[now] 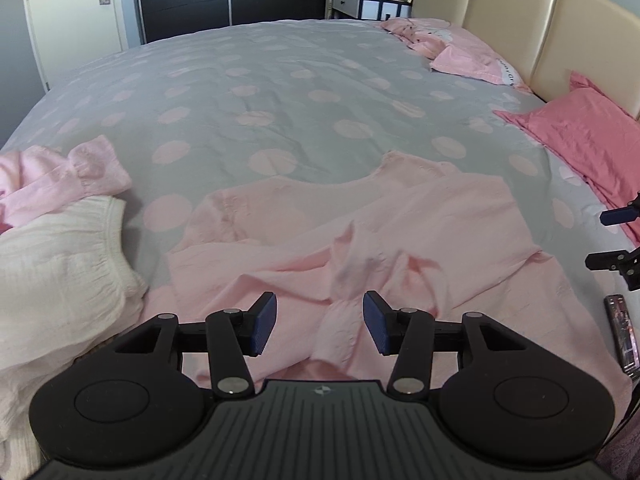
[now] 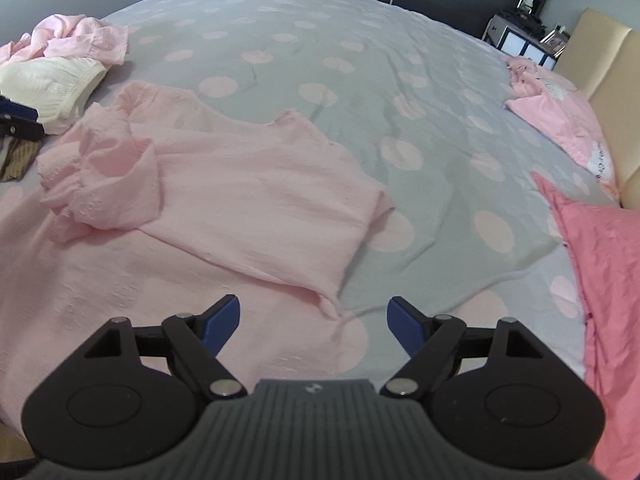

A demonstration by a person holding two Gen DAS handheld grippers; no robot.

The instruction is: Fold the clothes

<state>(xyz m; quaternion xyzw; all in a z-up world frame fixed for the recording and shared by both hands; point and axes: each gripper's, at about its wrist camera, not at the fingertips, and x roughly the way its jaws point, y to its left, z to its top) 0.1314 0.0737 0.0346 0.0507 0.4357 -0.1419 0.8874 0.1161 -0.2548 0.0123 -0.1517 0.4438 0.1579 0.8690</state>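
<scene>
A pale pink top (image 1: 420, 216) (image 2: 248, 192) lies spread on the bed, its neckline toward the far side. One ruffled sleeve (image 1: 348, 268) (image 2: 112, 184) is folded in over the body. My left gripper (image 1: 320, 322) hovers just over that sleeve's cuff; its blue pads stand apart on either side of the cloth without pressing it. My right gripper (image 2: 316, 324) is open wide above the top's right edge, where the fabric meets the bedspread, and holds nothing. It also shows at the right edge of the left wrist view, right gripper (image 1: 608, 238).
The grey bedspread (image 1: 280, 80) has pink dots. A cream garment (image 1: 60, 272) (image 2: 52, 84) and a crumpled pink one (image 1: 60, 176) (image 2: 76, 36) lie to the left. Pink pillows (image 1: 580, 136) (image 2: 608, 264) rest against the beige headboard (image 1: 520, 12). A phone (image 1: 622, 332) lies at the right.
</scene>
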